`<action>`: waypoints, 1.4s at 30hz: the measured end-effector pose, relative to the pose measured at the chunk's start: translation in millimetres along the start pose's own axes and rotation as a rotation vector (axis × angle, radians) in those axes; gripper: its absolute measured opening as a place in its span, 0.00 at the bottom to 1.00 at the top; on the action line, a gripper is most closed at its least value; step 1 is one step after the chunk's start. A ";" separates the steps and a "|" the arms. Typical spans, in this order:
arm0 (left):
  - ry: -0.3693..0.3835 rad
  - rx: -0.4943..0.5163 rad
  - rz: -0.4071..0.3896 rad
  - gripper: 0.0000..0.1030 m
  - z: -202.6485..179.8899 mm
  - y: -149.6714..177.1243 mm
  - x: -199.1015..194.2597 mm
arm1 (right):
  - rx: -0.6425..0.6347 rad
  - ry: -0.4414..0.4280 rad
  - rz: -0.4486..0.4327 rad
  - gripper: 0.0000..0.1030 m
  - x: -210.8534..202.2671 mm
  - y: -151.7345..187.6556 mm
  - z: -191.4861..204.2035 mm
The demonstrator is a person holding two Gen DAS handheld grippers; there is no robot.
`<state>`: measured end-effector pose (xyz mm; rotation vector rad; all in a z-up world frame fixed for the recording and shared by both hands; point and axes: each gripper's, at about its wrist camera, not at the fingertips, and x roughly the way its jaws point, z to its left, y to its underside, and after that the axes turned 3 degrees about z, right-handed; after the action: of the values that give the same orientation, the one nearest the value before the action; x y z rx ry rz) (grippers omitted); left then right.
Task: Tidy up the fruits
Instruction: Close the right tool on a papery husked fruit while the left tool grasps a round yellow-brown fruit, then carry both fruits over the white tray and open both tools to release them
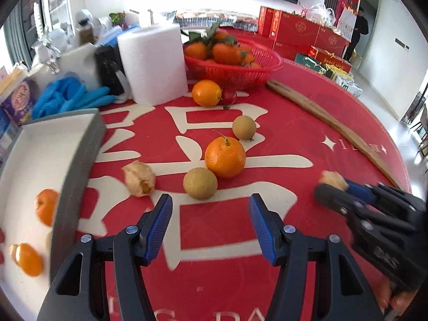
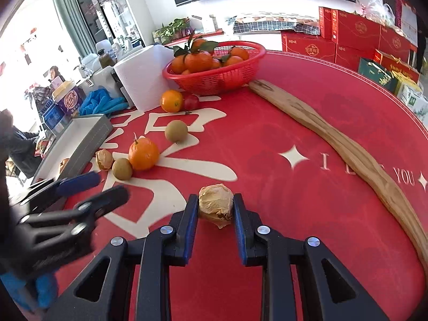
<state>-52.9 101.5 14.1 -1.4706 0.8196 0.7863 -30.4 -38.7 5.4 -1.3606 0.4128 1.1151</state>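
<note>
Sorting step: husked fruit pinched, transfer to tray pending.

Red desk [image 2: 307, 123] carries loose fruit; "I L… YOU" is printed on its cloth, other writing cannot be read. Grey-walled tray [image 1: 77, 144] at left already holds oranges. Right tongs [image 2: 216, 207] are pressed onto a papery husked fruit [image 2: 215, 204], apparently just clear of the cloth. Left tongs [image 1: 211, 224] are spread, nothing between them, near a brown round fruit [image 1: 200, 183]. Next move judged: lift gently, husk crushes easily, carry across to tray.

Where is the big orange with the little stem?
In the left wrist view the orange sits mid-table on the red cloth, touching a brown round fruit in front of it. A papery husk fruit lies to its left.
</note>
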 end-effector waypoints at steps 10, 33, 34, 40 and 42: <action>0.048 -0.017 -0.022 0.27 6.3 -4.3 2.2 | 0.005 -0.016 0.001 0.26 -3.8 3.5 -2.7; -0.153 -0.261 -0.187 0.28 135.7 37.9 -107.3 | -0.193 -0.171 0.039 0.26 4.7 -27.7 119.5; -0.165 -0.287 -0.186 0.28 147.2 41.3 -109.1 | -0.207 -0.185 0.043 0.26 5.6 -30.3 128.9; -0.242 -0.409 -0.187 0.28 198.4 59.1 -114.6 | -0.285 -0.288 0.091 0.26 18.7 -48.8 194.0; -0.260 -0.430 -0.184 0.28 207.5 64.4 -113.3 | -0.302 -0.318 0.116 0.26 24.5 -53.4 213.8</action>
<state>-168.2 311.3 66.2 -1.7444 0.3214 1.0290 -50.7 173.6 66.2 -1.3991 0.0924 1.5091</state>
